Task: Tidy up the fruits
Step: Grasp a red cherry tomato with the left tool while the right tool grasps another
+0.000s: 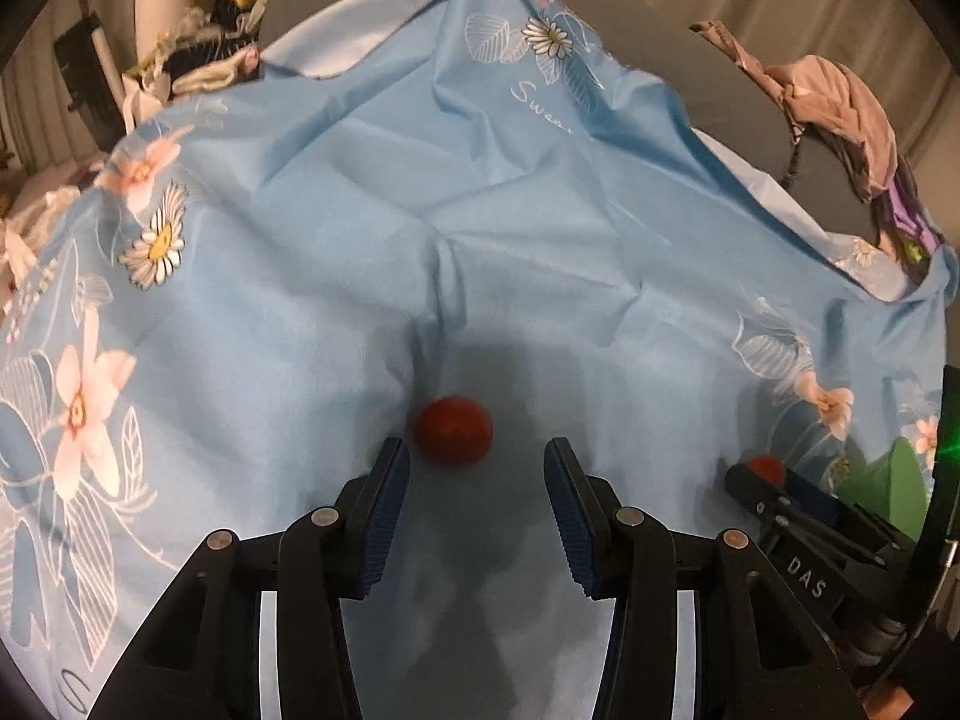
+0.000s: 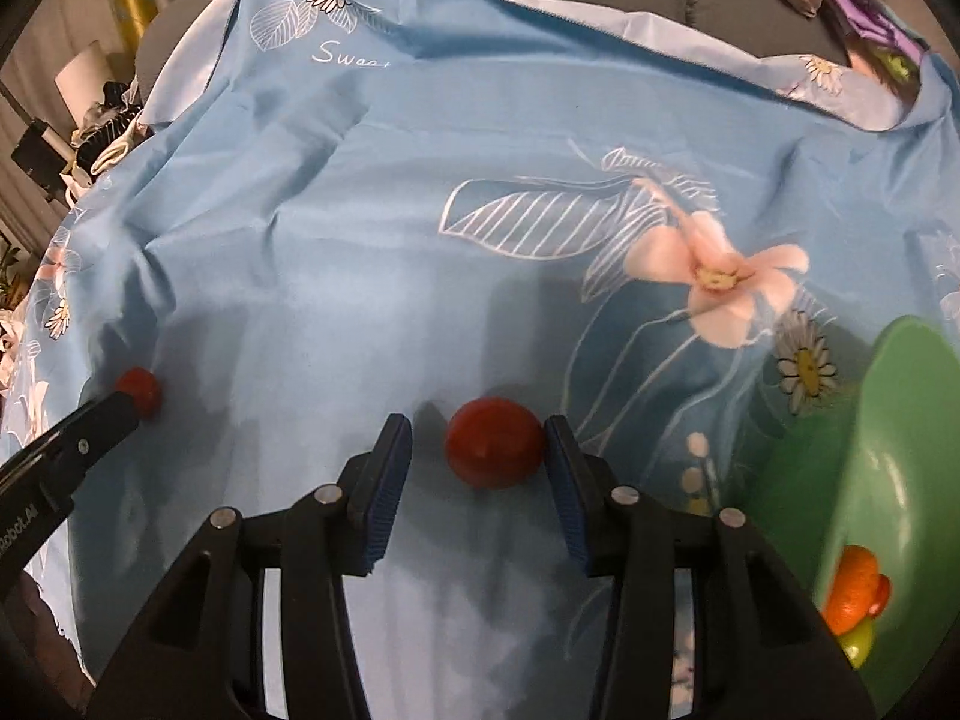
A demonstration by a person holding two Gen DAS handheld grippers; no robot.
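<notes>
Tomatoes sit at both your tongs: your left gripper (image 1: 477, 468) is released, one red tomato (image 1: 454, 429) just ahead of its tips; your right gripper (image 2: 478, 450) straddles another tomato (image 2: 493, 443), unclenched, right pad touching it.

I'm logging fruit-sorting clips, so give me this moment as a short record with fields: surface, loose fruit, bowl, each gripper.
surface: blue floral cloth
loose fruit: two red fruits on the cloth, left red fruit, right red fruit
bowl: green bowl, at the right, holding orange and yellow-green pieces
left gripper: open, left red fruit just ahead of its tips
right gripper: open around the right red fruit, one pad near or touching it
</notes>
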